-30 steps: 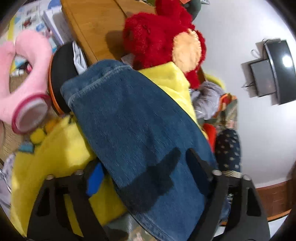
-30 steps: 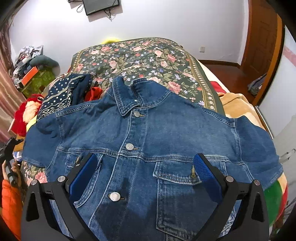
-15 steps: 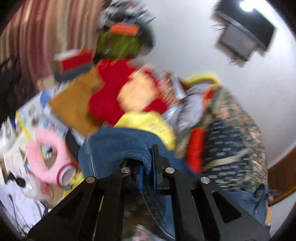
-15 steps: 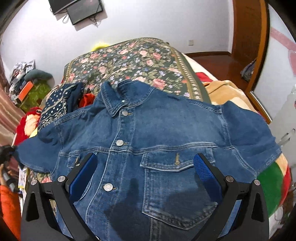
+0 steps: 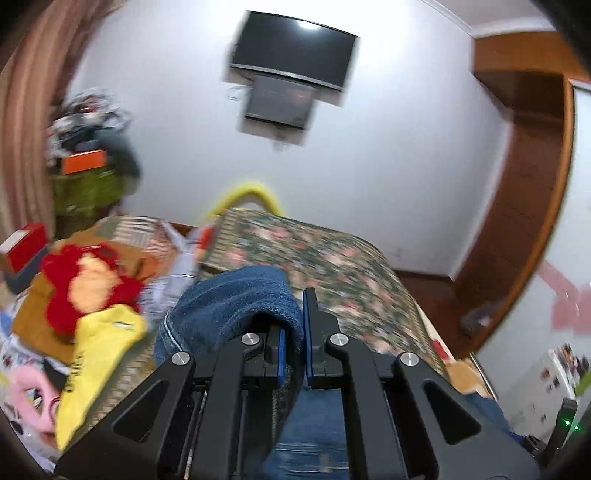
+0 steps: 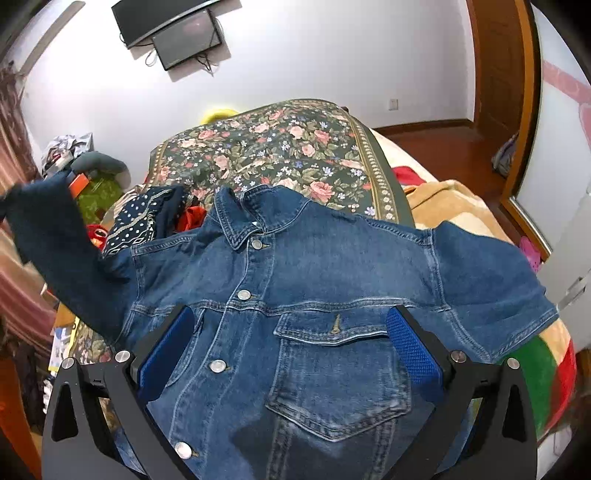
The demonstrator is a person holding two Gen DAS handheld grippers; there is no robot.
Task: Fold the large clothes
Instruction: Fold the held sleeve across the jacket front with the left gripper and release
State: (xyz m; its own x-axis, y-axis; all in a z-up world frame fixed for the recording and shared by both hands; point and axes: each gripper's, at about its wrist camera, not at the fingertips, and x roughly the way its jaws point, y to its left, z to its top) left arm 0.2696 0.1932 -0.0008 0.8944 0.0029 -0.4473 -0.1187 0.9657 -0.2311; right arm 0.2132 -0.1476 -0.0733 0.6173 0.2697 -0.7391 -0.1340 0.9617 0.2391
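A blue denim jacket [image 6: 314,288] lies front up, buttoned, on the floral bedspread [image 6: 273,144]. Its left sleeve [image 6: 55,236] is lifted up and away at the left of the right wrist view. My left gripper [image 5: 293,343] is shut on that sleeve's cuff [image 5: 236,299], which bulges over the left finger. My right gripper [image 6: 288,350] is open and empty, hovering above the jacket's chest pocket [image 6: 340,373]. The right sleeve [image 6: 491,280] lies flat toward the bed's right edge.
A dotted navy garment [image 6: 147,218] and red cloth lie at the bed's left side. A red plush toy [image 5: 85,284], a yellow item [image 5: 96,354] and clutter sit left of the bed. A beige blanket [image 6: 454,206] lies right. A wall TV [image 6: 173,29] hangs behind.
My left gripper closed on the sleeve cuff and has lifted it up, swinging from facing the clutter toward the bed. The right gripper stayed open, drifting slightly over the jacket.
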